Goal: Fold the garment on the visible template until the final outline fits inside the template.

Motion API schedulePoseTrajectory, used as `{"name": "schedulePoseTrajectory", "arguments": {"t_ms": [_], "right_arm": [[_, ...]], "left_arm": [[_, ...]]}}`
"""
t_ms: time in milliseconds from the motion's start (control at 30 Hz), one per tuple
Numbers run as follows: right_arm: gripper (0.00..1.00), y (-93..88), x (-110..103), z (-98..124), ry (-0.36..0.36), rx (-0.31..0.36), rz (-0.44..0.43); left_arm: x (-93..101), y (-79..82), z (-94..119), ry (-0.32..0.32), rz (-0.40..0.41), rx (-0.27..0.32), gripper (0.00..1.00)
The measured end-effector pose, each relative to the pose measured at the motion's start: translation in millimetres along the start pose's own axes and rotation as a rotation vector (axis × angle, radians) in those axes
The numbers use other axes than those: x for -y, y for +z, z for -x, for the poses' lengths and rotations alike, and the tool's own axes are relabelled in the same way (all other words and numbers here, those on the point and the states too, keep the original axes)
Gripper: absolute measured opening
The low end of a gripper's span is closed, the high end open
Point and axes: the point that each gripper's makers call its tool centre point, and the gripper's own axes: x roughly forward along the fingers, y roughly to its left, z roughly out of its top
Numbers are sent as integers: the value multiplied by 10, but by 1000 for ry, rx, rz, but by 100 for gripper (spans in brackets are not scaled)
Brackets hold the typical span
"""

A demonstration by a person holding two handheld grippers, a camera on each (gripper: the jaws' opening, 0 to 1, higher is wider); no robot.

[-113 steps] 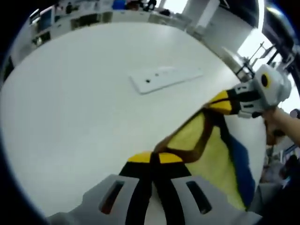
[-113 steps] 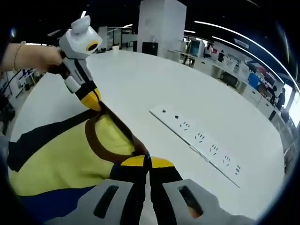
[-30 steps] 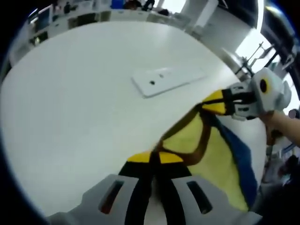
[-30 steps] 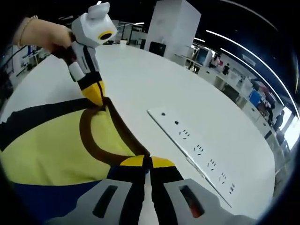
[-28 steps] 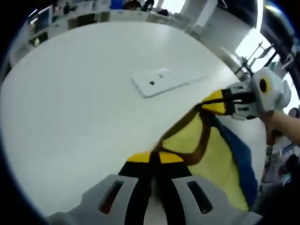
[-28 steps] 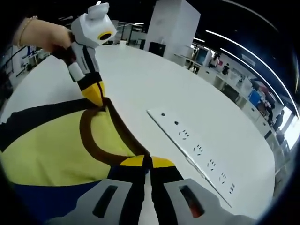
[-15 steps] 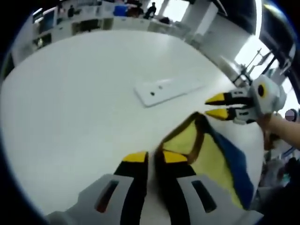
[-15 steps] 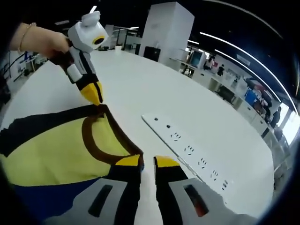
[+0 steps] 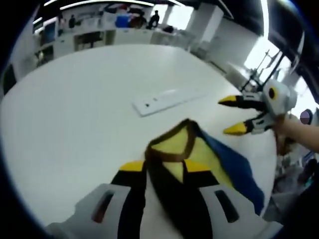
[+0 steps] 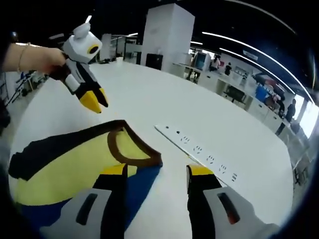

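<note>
Both tongs have let go since half a second ago and pulled up off the collar. Garment [image 10: 75, 164] lies flat on the counter [image 10: 149, 104], yellow panel with brown collar [image 10: 130, 149] facing up, blue layer beneath, likely dropped here so the fold settles before the next grab. Right tongs [image 10: 155, 175] spread wide, holding nothing, just above the collar end. Left tongs [image 9: 159, 168] also apart, empty, straddling the collar point. Farther out, the power strip [image 10: 204, 153] sits beside the garment, apart. No template outline that I can make out.
</note>
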Motion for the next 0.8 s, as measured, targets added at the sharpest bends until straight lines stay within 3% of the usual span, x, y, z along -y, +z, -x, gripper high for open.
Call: {"name": "schedulePoseTrajectory", "arguments": {"t_ms": [333, 500, 800], "right_arm": [[59, 38, -221, 635, -22, 49, -57], [64, 96, -344, 880, -21, 68, -54], [75, 219, -539, 1405, -44, 120, -95]], "left_arm": [[333, -328, 517, 12, -16, 50, 45], [510, -460, 756, 8, -14, 77, 60], [830, -580, 1192, 6, -30, 136, 70]]}}
